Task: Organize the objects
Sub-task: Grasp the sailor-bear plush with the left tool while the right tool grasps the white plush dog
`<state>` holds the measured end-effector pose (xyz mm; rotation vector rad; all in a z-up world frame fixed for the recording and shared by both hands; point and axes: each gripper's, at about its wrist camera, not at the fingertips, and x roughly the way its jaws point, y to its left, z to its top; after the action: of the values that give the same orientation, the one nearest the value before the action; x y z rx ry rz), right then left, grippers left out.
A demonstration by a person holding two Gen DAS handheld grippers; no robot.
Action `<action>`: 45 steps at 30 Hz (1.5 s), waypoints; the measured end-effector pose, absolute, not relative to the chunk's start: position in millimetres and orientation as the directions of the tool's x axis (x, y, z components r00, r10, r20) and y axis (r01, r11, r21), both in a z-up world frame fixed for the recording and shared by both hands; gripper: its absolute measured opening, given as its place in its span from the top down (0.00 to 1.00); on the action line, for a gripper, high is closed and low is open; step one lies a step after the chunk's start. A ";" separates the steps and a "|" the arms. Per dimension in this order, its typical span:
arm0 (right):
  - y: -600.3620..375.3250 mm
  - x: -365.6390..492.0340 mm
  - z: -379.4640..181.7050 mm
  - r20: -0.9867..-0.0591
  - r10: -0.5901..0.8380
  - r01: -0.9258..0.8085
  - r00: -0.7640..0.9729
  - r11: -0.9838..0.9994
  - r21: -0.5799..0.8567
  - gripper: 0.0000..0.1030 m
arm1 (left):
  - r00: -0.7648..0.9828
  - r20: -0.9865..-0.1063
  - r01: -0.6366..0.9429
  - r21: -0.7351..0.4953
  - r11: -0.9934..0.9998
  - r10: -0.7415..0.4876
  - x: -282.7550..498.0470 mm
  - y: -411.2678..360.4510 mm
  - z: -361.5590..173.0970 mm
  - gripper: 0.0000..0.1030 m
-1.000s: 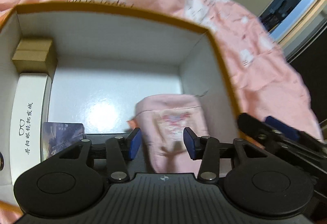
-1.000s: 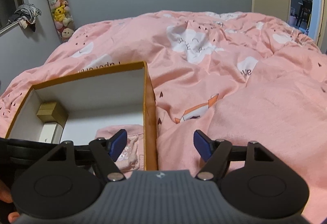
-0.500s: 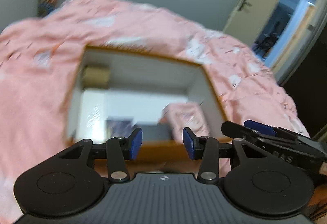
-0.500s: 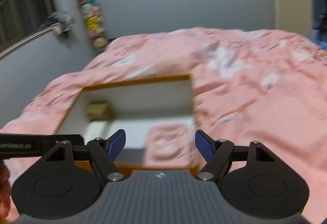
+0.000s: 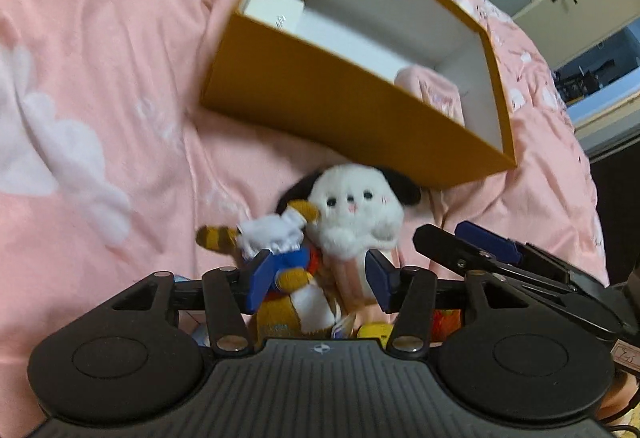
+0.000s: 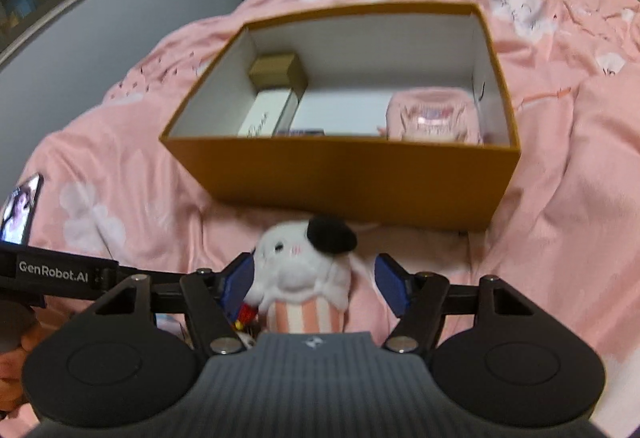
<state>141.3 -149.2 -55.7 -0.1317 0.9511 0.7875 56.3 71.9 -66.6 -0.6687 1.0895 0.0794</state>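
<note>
The left wrist view looks forward over its own gripper point(image 5: 318, 276), low and close above the bed point(image 5: 92, 86), tilted so the orange box point(image 5: 348, 106) slants up to the right. The right wrist view sits a little higher, facing the box point(image 6: 352, 178) squarely toward the grey wall point(image 6: 100, 50). Both share the box, the white plush dog point(image 5: 354, 214) point(image 6: 300, 266) just ahead, and probably the same stretch of bedding.
</note>
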 end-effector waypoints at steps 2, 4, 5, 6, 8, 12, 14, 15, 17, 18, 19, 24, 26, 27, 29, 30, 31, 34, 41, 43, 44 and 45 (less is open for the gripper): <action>-148.0 140.5 -58.9 -0.784 0.524 -0.656 0.333 0.726 0.207 0.33 | 0.449 -0.856 -0.387 -0.446 0.807 -0.258 56.5 68.3 -74.5 0.42; -148.7 140.2 -61.1 -0.790 0.522 -0.655 0.323 0.725 0.212 0.33 | 0.414 -0.869 -0.402 -0.442 0.802 -0.271 57.1 66.4 -83.8 0.42; -149.1 140.7 -61.7 -0.791 0.525 -0.656 0.313 0.722 0.220 0.33 | 0.401 -0.873 -0.407 -0.443 0.799 -0.280 54.7 65.0 -88.5 0.42; -148.3 141.5 -62.3 -0.793 0.526 -0.656 0.309 0.721 0.223 0.33 | 0.389 -0.875 -0.410 -0.445 0.796 -0.288 55.2 64.8 -92.5 0.42; -146.3 141.9 -64.2 -0.798 0.520 -0.658 0.305 0.721 0.218 0.33 | 0.372 -0.883 -0.417 -0.434 0.799 -0.286 56.7 63.7 -97.9 0.42; -145.1 143.0 -68.1 -0.805 0.515 -0.652 0.295 0.724 0.224 0.33 | 0.347 -0.891 -0.424 -0.428 0.798 -0.293 57.6 63.5 -106.5 0.41; -144.5 144.3 -69.1 -0.805 0.517 -0.651 0.290 0.723 0.230 0.33 | 0.343 -0.890 -0.424 -0.432 0.796 -0.300 57.4 63.6 -109.1 0.41; -144.0 144.8 -69.6 -0.805 0.519 -0.652 0.288 0.722 0.231 0.33 | 0.341 -0.890 -0.422 -0.432 0.797 -0.302 57.1 63.6 -109.5 0.41; -142.0 145.0 -70.6 -0.805 0.522 -0.657 0.282 0.716 0.234 0.33 | 0.340 -0.890 -0.417 -0.432 0.800 -0.304 57.0 63.1 -109.4 0.43; -140.5 145.3 -71.3 -0.805 0.524 -0.660 0.277 0.713 0.237 0.33 | 0.340 -0.890 -0.415 -0.432 0.801 -0.304 56.6 63.0 -109.5 0.43; -139.4 145.3 -71.9 -0.807 0.525 -0.662 0.273 0.711 0.239 0.33 | 0.340 -0.890 -0.413 -0.433 0.802 -0.305 56.1 63.0 -109.7 0.43; -136.1 145.4 -73.2 -0.809 0.526 -0.667 0.261 0.704 0.243 0.33 | 0.349 -0.883 -0.406 -0.444 0.799 -0.313 52.0 64.9 -110.4 0.47; -135.9 145.4 -73.2 -0.810 0.525 -0.666 0.261 0.705 0.243 0.33 | 0.358 -0.879 -0.410 -0.452 0.792 -0.316 48.8 66.7 -109.8 0.49; -136.1 145.8 -73.2 -0.811 0.524 -0.664 0.261 0.707 0.244 0.33 | 0.363 -0.877 -0.409 -0.454 0.791 -0.315 46.6 67.3 -108.1 0.50; -137.5 146.4 -72.5 -0.810 0.523 -0.659 0.264 0.711 0.244 0.33 | 0.376 -0.873 -0.401 -0.454 0.796 -0.309 42.0 67.4 -102.4 0.52; -138.3 146.7 -71.7 -0.809 0.525 -0.658 0.264 0.711 0.247 0.33 | 0.389 -0.871 -0.392 -0.451 0.802 -0.300 39.1 67.4 -97.6 0.53; -139.4 147.1 -71.0 -0.807 0.529 -0.657 0.261 0.710 0.252 0.33 | 0.403 -0.869 -0.382 -0.446 0.809 -0.288 37.3 68.1 -91.8 0.53; -141.0 147.8 -68.2 -0.796 0.554 -0.664 0.244 0.693 0.279 0.33 | 0.462 -0.853 -0.330 -0.420 0.845 -0.243 30.8 71.9 -68.9 0.53; -133.2 157.9 -69.2 -0.796 0.568 -0.675 0.209 0.673 0.304 0.34 | 0.570 -0.797 -0.188 -0.363 0.912 -0.200 50.6 83.6 -40.9 0.53; -131.3 166.4 -74.7 -0.802 0.566 -0.658 0.192 0.680 0.323 0.35 | 0.562 -0.793 -0.184 -0.397 0.899 -0.235 56.5 87.7 -48.9 0.53; -130.9 171.7 -78.6 -0.805 0.567 -0.647 0.176 0.683 0.340 0.35 | 0.552 -0.793 -0.187 -0.417 0.889 -0.256 63.5 87.5 -56.3 0.53; -130.5 175.9 -82.3 -0.805 0.571 -0.638 0.159 0.682 0.358 0.35 | 0.542 -0.799 -0.191 -0.420 0.887 -0.261 66.2 88.3 -62.2 0.53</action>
<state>175.9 -130.5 -82.3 -0.0710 1.1157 0.8651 66.2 88.3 -62.2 -0.4991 1.0087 -0.0438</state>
